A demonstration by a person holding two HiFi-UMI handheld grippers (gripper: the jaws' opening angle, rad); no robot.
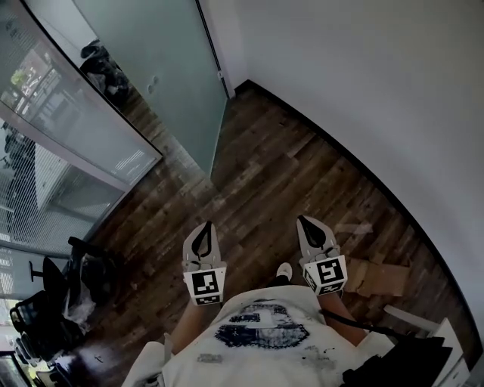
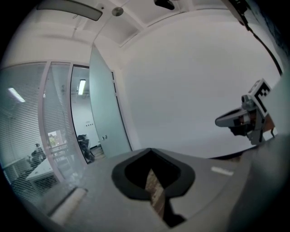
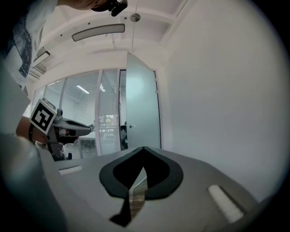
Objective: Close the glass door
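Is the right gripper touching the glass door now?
Apart. In the head view a stretch of bare wooden floor lies between the right gripper and the glass door, so the gap is plain.

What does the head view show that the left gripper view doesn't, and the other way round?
Only the head view: the person's printed shirt, a wide stretch of wooden floor, and a black office chair at the left.

Only the left gripper view: the ceiling, with a long lamp and a small round fitting.

Both: the open glass door, the glass partition with blinds, the white wall, the left gripper and the right gripper, each with jaws together and nothing held.
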